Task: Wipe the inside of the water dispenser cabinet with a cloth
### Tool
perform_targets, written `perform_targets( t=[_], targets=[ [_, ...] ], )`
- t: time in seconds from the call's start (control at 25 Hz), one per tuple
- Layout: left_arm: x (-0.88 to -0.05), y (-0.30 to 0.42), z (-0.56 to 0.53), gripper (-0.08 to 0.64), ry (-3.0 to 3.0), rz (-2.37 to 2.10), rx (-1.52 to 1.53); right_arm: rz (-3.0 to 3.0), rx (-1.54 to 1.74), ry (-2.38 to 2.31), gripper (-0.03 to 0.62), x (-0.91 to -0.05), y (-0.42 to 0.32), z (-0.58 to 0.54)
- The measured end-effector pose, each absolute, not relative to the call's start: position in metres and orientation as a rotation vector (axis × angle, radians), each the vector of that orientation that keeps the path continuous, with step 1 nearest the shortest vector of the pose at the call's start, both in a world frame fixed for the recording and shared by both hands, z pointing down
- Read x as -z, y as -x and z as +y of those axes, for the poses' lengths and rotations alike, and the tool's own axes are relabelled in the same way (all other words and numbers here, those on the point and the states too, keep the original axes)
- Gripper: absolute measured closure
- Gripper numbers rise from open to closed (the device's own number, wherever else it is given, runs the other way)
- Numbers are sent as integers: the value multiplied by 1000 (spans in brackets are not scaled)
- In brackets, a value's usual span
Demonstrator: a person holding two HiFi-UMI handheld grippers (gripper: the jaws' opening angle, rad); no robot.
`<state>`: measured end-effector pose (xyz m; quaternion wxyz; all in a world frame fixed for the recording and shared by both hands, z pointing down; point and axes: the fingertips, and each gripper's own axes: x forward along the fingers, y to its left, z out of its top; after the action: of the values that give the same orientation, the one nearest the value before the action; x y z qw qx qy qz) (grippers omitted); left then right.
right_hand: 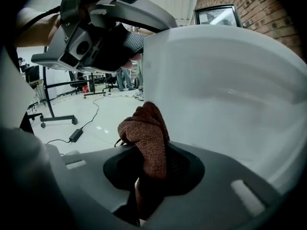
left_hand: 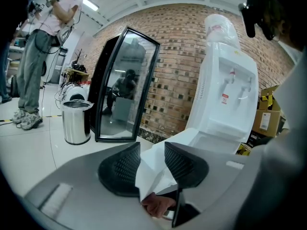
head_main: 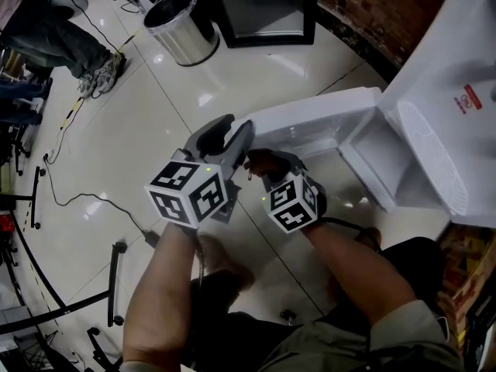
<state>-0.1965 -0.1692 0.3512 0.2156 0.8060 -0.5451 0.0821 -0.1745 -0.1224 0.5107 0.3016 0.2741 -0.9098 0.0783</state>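
While it stands upright with its long axis straight up and its taps facing the person, the white water dispenser point(head_main: 442, 84) takes up the right side of the head view, and the cabinet point(head_main: 370, 149) at its bottom is open. Its door point(head_main: 306, 122) is swung out and runs off to the left in that view, away from the opening. Left gripper point(left_hand: 152, 147) is clamped on the free edge of that door, and you can see the white panel pinched between the jaws. Right gripper point(right_hand: 153, 150) is closed on a brown cloth point(right_hand: 146, 128), bunched up and poking forward out of the jaws toward the door panel. It's just beside the door and outside the cabinet; can't tell if it touches. A steel bin point(head_main: 180, 25) sits well apart, across the floor.
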Motion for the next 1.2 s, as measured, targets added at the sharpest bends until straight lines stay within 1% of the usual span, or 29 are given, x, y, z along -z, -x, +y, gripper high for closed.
perform_targets(
  t=[0.32,0.88,1.2],
  targets=[
    [-351,197,-170,423,-2232,-1518,-223,-2398,-207,-757,491,-513,168,-128],
    [-351,197,-170,423,-2228,-1520,-216,-2368,-339,-893,491,-517,155,-165],
    [-351,198,-171,423,-2225,-1524,-215,-2321,-393,-979,491,-523,132,-177]
  ],
)
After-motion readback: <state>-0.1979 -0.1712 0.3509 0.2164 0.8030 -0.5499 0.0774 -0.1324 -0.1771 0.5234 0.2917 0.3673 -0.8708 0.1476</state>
